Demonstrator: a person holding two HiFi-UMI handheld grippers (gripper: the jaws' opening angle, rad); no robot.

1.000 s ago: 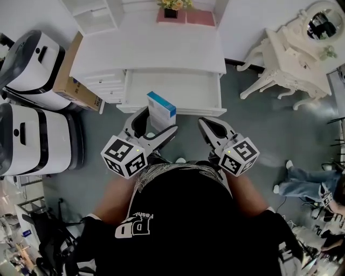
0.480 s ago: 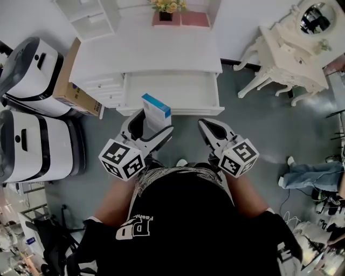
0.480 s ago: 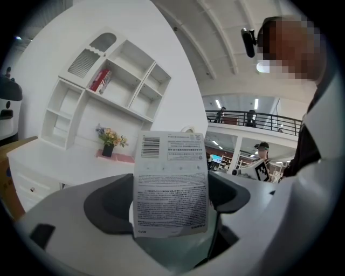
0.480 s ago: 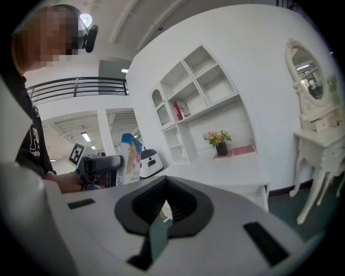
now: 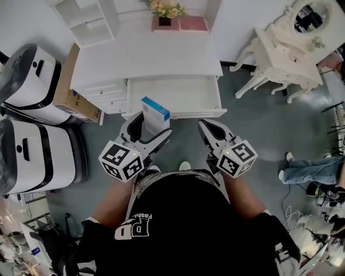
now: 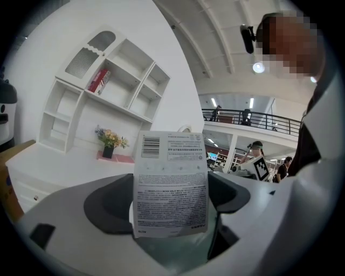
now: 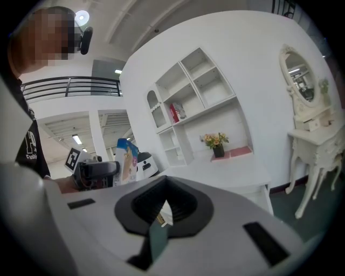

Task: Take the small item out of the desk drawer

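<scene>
Both jaws of the left gripper (image 5: 154,123) press on the flat faces of a small box (image 6: 170,183), white with a blue top edge. It stands upright between them, its barcode and fine print facing that gripper's camera. The right gripper (image 5: 207,128) carries nothing: its jaws are drawn together, and its own view shows only a narrow slit between them.

Over the past second the box has come slightly back and to the left with the gripper. The desk has slid toward the top of the head view, so the person seems to be drawing back from it. The box now hangs above the front edge of the drawer (image 5: 183,114), lifted free of it rather than resting inside. I judge the removal itself done. What is left is to carry the box off or set it down, and perhaps to close the drawer, which stands pulled out and shows no other contents.

The white desk (image 5: 151,54) carries only a pot of flowers (image 5: 166,11) and a pink mat (image 5: 188,23) at its back edge, beside a white shelf unit (image 5: 86,21). A cardboard carton (image 5: 75,89) leans at its left, near two white machines (image 5: 32,145). An ornate white dressing table (image 5: 283,54) stands to the right on the grey floor (image 5: 259,129).
</scene>
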